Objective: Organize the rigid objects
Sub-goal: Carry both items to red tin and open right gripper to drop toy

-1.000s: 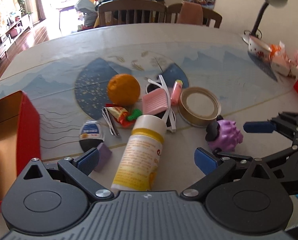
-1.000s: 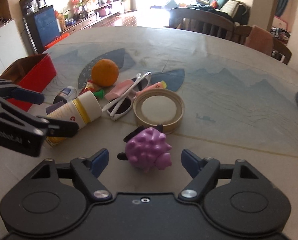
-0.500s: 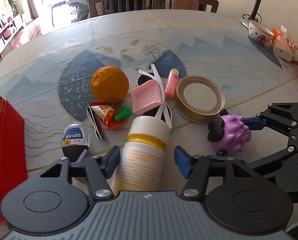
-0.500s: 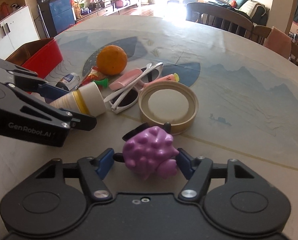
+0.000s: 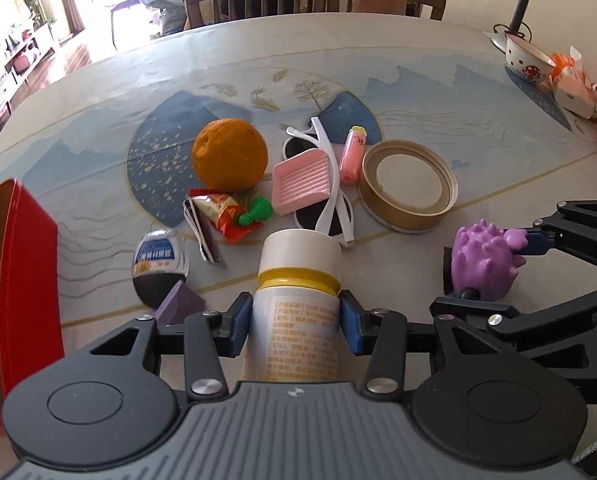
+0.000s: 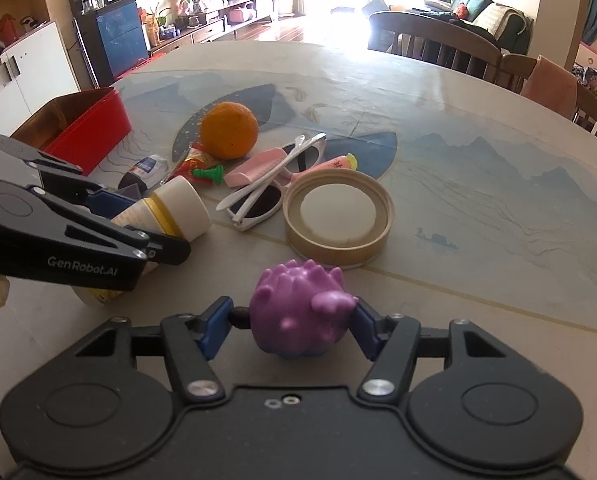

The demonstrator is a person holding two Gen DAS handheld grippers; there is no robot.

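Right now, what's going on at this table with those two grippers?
A person is sorting clutter on a dining table. The left gripper is shut on a white bottle lying on its side, and the right gripper is shut on a purple spiky toy. The orange, sunglasses and round tin lid lie loose on the table. A red box sits open at the left.

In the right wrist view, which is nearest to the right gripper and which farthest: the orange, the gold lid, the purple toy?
1. purple toy, inside the right gripper.
2. gold lid, just ahead.
3. orange, far left.
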